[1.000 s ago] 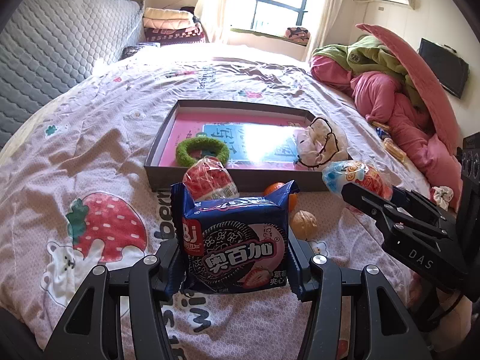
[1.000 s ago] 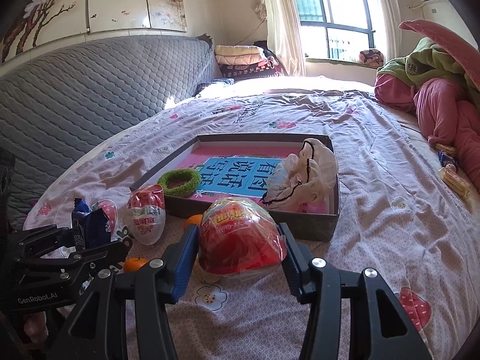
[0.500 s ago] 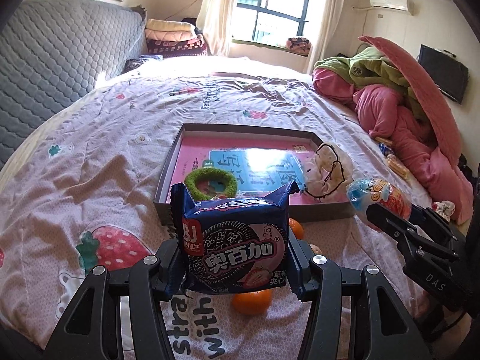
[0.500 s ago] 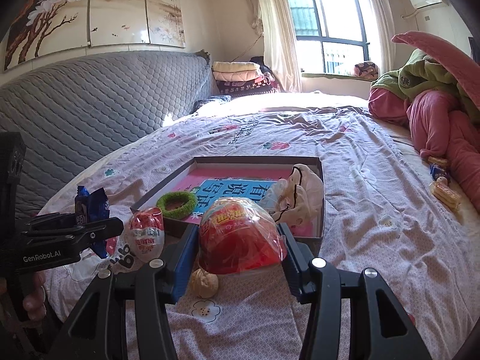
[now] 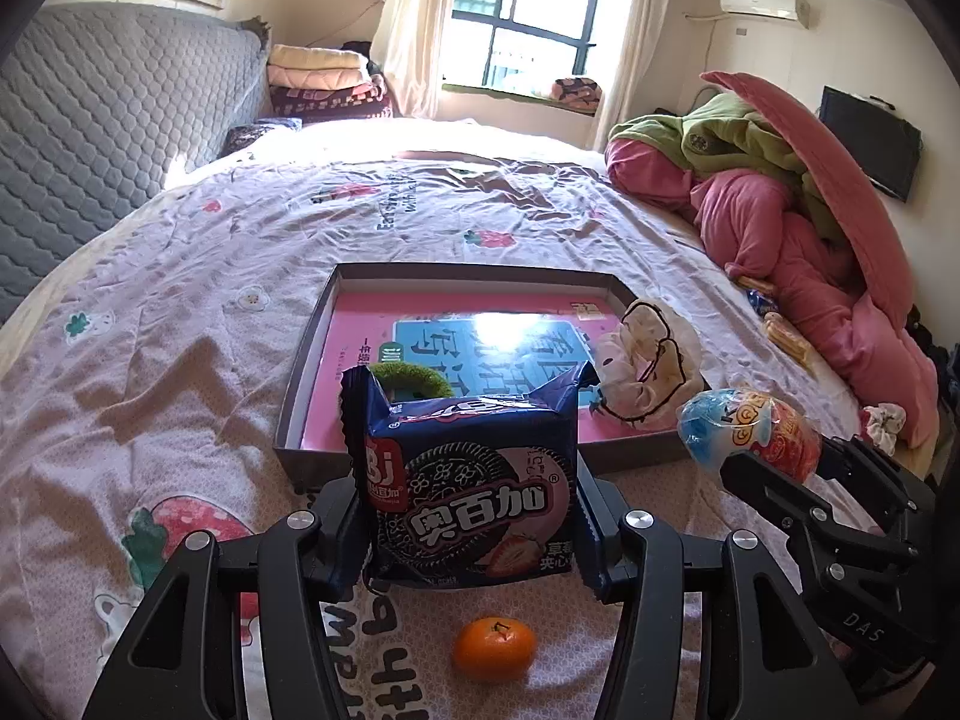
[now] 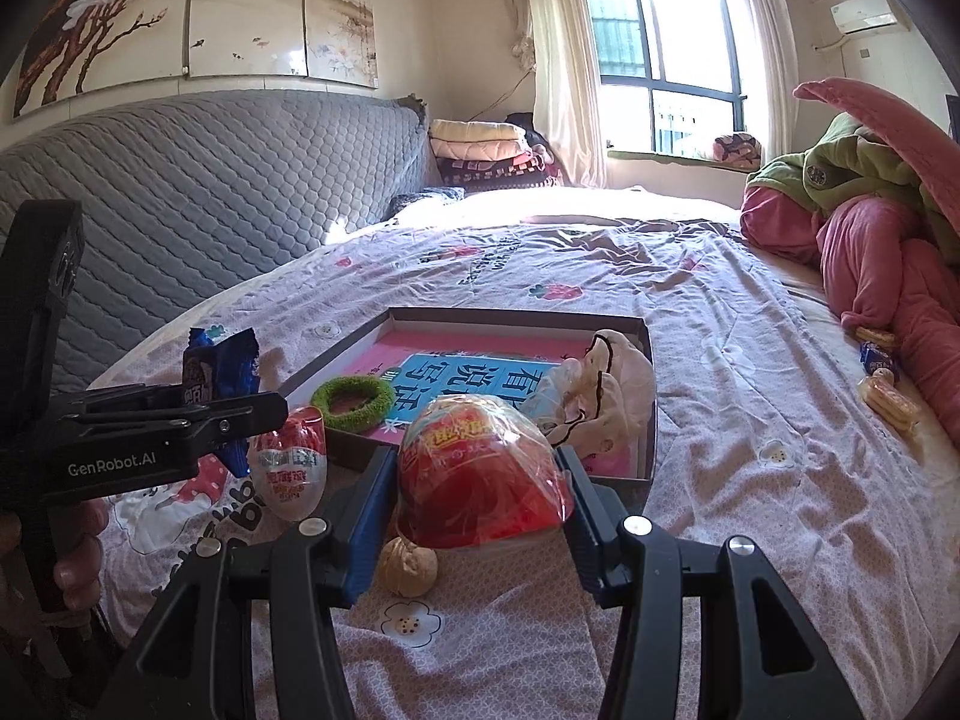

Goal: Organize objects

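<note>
Both jaws are clenched on snacks above a bed: the left gripper grasps a dark blue cookie packet, while the right gripper squeezes a red, egg-shaped wrapped treat. Beyond them a shallow open box lies on the strawberry-print sheet, holding a green fuzzy ring and a crumpled white pouch. A tangerine, a walnut and a second wrapped egg lie on the sheet near the box.
</note>
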Motion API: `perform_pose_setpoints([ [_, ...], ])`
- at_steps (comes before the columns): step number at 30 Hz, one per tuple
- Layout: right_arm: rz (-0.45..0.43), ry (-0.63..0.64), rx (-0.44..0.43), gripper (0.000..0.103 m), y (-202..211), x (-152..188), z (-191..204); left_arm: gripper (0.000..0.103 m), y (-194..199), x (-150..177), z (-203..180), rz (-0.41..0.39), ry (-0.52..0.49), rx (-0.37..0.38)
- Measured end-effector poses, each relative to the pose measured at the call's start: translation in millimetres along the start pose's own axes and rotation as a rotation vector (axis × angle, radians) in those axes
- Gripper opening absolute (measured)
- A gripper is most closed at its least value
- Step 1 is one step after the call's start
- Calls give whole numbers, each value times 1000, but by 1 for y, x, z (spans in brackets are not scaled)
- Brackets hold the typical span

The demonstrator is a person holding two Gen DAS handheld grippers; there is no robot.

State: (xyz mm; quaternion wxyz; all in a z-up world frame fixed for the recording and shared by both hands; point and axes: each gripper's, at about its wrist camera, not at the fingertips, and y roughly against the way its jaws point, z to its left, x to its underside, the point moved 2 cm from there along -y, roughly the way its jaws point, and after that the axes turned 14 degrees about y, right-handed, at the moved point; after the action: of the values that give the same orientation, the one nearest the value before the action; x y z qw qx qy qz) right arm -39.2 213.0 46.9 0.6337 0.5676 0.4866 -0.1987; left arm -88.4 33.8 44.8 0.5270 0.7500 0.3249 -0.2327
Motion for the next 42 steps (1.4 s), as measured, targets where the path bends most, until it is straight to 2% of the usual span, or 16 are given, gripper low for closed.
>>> perform_pose_setpoints([
  [11,5,15,5,52,-14,-9,-2,57,-9,-17,1,-12,3,26],
  [29,-27,42,19,52,-39,-39,-10,57,-31,-49,-14,-17,-47,57],
  [42,-40,34,49,52,-51,-47,-17,57,-43,-67,-23,-22,-80,68],
])
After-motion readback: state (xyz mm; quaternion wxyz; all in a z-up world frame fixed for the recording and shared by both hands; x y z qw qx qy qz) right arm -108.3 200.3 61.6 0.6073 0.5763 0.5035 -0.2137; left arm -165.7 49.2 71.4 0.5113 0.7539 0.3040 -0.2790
